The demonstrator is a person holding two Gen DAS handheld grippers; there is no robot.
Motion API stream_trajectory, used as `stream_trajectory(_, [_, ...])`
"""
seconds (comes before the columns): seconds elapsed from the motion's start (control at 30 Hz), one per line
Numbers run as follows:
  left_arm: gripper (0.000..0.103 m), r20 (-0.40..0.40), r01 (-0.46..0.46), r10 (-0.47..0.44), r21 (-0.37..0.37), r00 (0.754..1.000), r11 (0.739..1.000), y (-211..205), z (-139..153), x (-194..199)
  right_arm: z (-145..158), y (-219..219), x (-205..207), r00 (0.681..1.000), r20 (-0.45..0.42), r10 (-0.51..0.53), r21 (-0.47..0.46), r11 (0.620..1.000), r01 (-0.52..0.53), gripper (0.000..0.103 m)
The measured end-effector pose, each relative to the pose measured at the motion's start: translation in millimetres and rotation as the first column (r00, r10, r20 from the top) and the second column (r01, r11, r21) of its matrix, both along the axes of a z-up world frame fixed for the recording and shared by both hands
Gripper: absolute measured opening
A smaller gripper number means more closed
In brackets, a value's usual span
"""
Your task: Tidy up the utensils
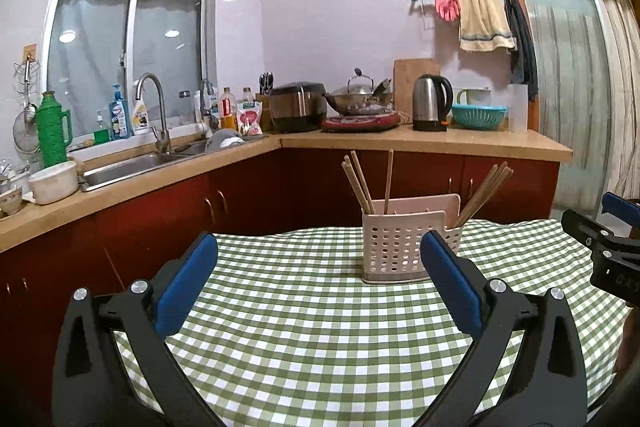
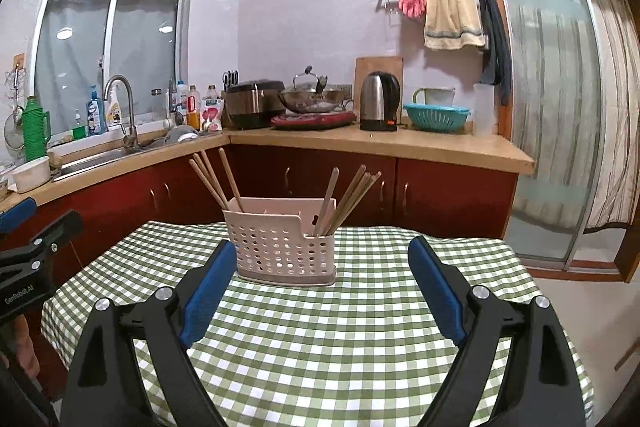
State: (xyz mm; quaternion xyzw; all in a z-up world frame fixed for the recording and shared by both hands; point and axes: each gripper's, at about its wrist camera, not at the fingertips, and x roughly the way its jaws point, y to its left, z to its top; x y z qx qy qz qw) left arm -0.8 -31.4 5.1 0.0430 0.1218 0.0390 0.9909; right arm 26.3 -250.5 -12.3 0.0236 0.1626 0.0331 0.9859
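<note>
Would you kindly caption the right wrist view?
Open right gripper faces a chopstick holder on the checked tablecloth.

A pale pink perforated utensil holder [image 2: 284, 247] stands upright near the table's far edge. Wooden chopsticks [image 2: 214, 183] lean out of its left compartment, and a second bunch of chopsticks [image 2: 352, 197] fans rightward from its lower right compartment.

Wooden chopsticks [image 2: 352, 199] stand in a matt perforated plastic caddy [image 2: 280, 247] on checked cloth [image 2: 320, 347].
</note>
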Motion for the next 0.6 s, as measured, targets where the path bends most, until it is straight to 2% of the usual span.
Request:
stream_trajectory(0.33, [0.099, 0.067, -0.004, 0.006, -0.018, 0.998, 1.000, 7, 15, -47, 18, -1, -40, 0.998, 0.055, 0.009, -0.004, 1.000, -0.008, 0.085])
stream_trajectory(0.6, [0.099, 0.082, -0.006, 0.007, -0.015, 0.997, 1.000, 8, 17, -64, 22, -2, -54, 0.997, 0.082, 0.010, -0.003, 1.000, -0.009, 0.085])
